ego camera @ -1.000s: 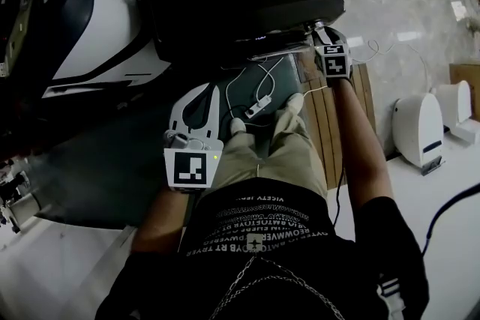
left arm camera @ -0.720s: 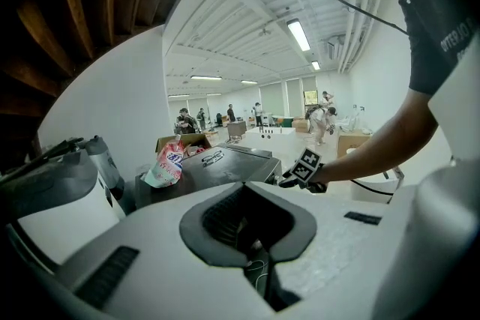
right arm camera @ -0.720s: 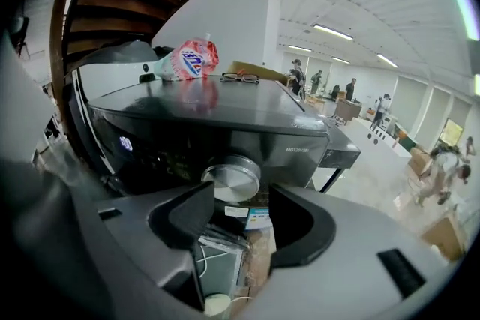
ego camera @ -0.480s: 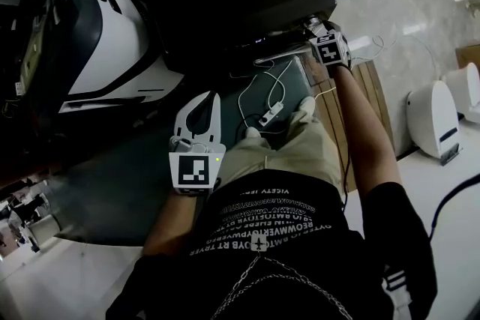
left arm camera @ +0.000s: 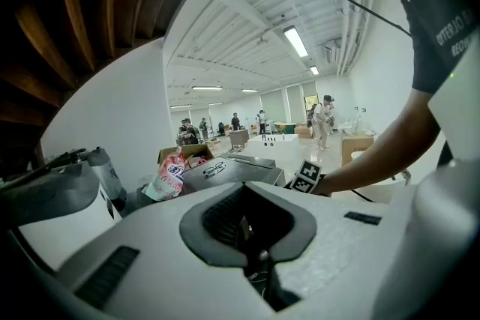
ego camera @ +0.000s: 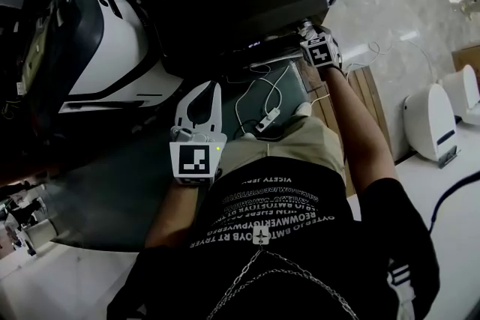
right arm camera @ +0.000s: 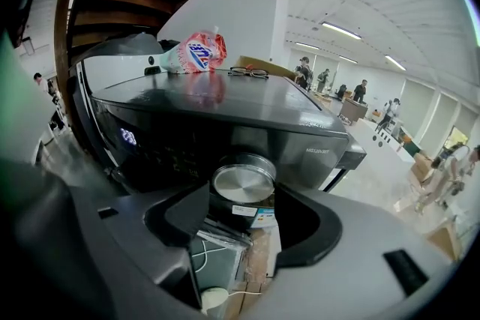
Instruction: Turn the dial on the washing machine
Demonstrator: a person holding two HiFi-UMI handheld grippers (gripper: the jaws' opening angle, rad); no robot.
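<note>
Right gripper (right arm camera: 241, 206) mid-frame, jaws just opened wide, flanking silver dial (right arm camera: 242, 183) on dark washing machine (right arm camera: 225, 105), left gripper (ego camera: 208, 88) centre-left, jaws together, empty.

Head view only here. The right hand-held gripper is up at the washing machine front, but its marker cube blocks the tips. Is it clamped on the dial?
Observer: No. In the right gripper view the right hand-held gripper has just been opening. Its jaws stand apart with the dial between their tips, not clamped.
Operator: Machine powered?
Observer: Looks so. The right gripper view shows lit digits on the dark panel, left of the dial.
</note>
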